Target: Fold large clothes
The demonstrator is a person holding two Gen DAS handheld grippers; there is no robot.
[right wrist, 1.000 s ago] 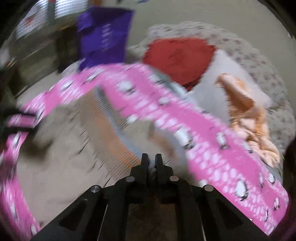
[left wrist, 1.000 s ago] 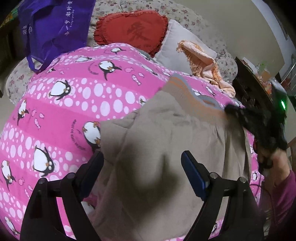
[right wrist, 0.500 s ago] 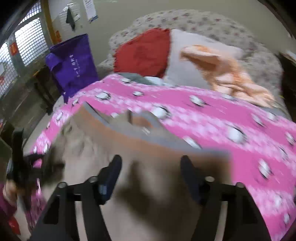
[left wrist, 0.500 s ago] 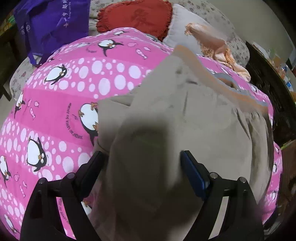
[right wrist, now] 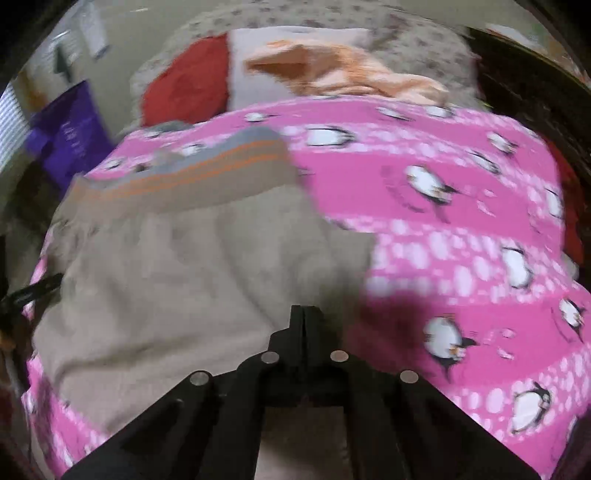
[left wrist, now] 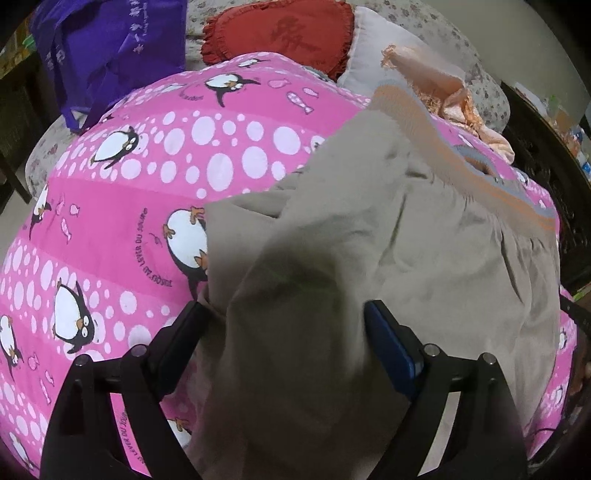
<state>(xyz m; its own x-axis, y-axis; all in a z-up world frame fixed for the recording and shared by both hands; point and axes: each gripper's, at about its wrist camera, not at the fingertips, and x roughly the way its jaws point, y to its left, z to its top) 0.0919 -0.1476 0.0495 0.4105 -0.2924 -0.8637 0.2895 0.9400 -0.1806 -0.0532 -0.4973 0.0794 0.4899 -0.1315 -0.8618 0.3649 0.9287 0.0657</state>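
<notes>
Your left gripper (left wrist: 284,325) stands released, jaws wide, over the near part of the beige garment (left wrist: 369,258); the cloth lies between the fingers but neither pad presses on it. Its jaws have just been opening a little further. That stance reads as a let-go after laying the near part down.

Your right gripper (right wrist: 303,317) is clenched, fingers (right wrist: 297,325) met in a single seam. Its jaws have just been closing. The tips sit low over the garment's near portion, but the right wrist view is blurred and I cannot tell whether any fabric is pinched between them. If it is, the likely purpose is to draw that part over for a fold.

The garment lies spread on the pink penguin quilt (left wrist: 110,221), taking up the quilt's right half in the left wrist view. Its striped grey-and-orange waistband (left wrist: 443,147) is at the far end, so the garment lies lengthwise away from you. Loose creases run across the middle; folding looks at an early stage.

Beyond the quilt's far edge: a red cushion (left wrist: 288,33), a pale pillow (left wrist: 384,48) and a peach cloth (left wrist: 436,88) on a floral cover. Left of the quilt hangs a purple bag (left wrist: 103,48). Dark furniture stands right of the quilt.
</notes>
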